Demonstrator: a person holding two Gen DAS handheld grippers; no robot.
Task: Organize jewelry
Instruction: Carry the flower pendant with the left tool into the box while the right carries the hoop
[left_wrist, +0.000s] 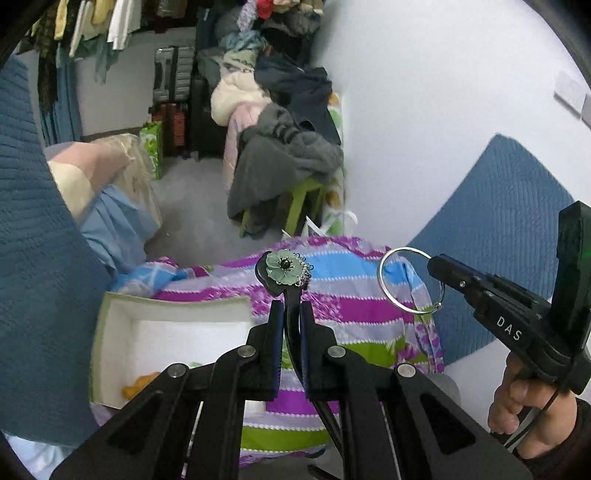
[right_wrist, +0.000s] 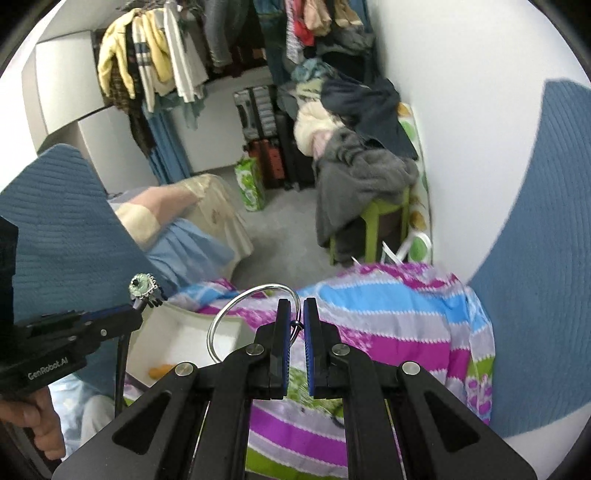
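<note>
Striped bedding fills the space under both your tools, with a white box at its left edge. Your left gripper is clamped on a black hair clip bearing 1 green flower, held upright over the bedding. Your right gripper pinches a silver bangle just beside it, above the box.

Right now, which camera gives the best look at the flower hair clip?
The left wrist view: the flower hair clip sits centred and close, its green petals and dark middle facing the lens, held in the left gripper. The right wrist view shows it only small and sideways at the left edge.
</note>
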